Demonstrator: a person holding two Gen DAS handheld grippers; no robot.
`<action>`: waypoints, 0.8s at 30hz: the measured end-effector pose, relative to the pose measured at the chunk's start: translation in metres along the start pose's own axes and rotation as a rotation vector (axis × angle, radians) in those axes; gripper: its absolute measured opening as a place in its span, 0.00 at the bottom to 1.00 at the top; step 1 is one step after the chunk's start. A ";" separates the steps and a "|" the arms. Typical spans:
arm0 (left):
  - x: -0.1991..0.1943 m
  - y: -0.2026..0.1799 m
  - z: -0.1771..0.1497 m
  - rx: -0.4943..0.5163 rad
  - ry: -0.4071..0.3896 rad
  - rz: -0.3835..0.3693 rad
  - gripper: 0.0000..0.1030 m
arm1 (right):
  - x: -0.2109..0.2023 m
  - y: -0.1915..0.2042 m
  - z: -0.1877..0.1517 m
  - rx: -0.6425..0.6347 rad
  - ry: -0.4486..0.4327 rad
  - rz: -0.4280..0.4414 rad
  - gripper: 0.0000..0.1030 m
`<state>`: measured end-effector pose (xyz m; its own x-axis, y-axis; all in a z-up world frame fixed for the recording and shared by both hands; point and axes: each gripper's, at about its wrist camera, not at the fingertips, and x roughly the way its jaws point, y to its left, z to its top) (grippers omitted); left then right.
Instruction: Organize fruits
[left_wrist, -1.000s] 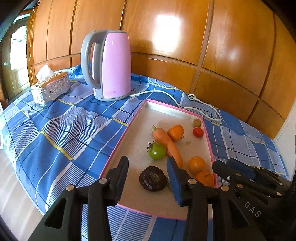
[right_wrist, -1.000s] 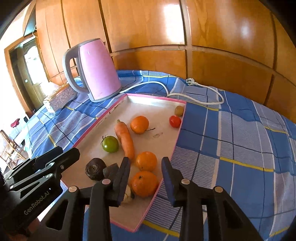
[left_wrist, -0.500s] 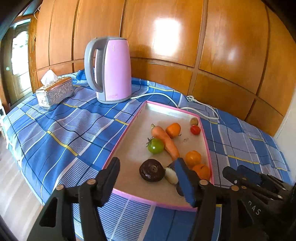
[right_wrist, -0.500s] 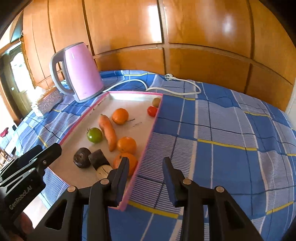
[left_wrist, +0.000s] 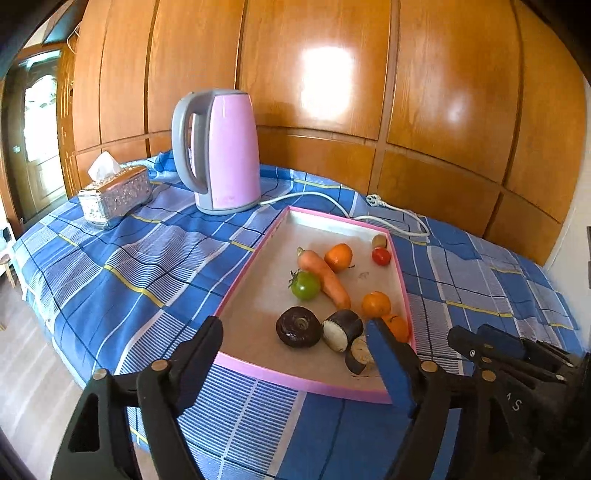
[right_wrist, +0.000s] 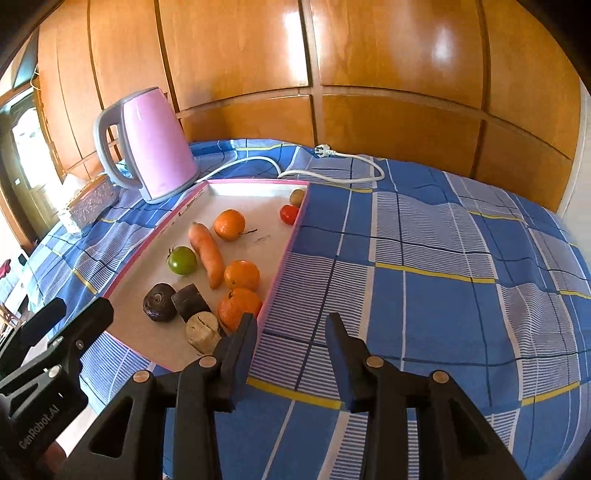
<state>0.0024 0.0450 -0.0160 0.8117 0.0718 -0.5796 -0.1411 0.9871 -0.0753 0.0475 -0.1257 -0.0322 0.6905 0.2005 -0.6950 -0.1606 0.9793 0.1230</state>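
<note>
Left wrist view: the left gripper hangs over the near rim of the shallow pink-edged rectangular tray, its jaws spread wide and just now opening further, with nothing pinched between them. In the tray, a dark purple round beet lies nearest that rim, with two cut dark-skinned, pale-fleshed pieces just beside it; what they are I cannot tell. Further in lie a green tomato touching a long orange carrot, three oranges, and at the tray's far corner a small red tomato near a small brownish fruit. Behind the tray stands a pink electric kettle, its white cord trailing past the far edge. The right gripper hovers over the blue checked cloth just outside the tray's right rim, its jaws parted narrowly and holding nothing.
</note>
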 end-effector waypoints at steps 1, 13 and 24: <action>-0.001 0.000 0.000 0.000 -0.003 0.001 0.81 | -0.001 0.000 0.000 0.000 -0.001 0.000 0.38; -0.016 0.002 -0.002 0.002 -0.035 0.008 0.89 | -0.015 0.011 -0.004 -0.053 -0.033 0.006 0.38; -0.019 0.004 -0.002 0.001 -0.042 0.007 0.91 | -0.017 0.018 -0.007 -0.076 -0.039 0.004 0.38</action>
<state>-0.0146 0.0471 -0.0066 0.8336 0.0845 -0.5459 -0.1464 0.9867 -0.0709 0.0278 -0.1112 -0.0231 0.7166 0.2070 -0.6661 -0.2156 0.9739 0.0707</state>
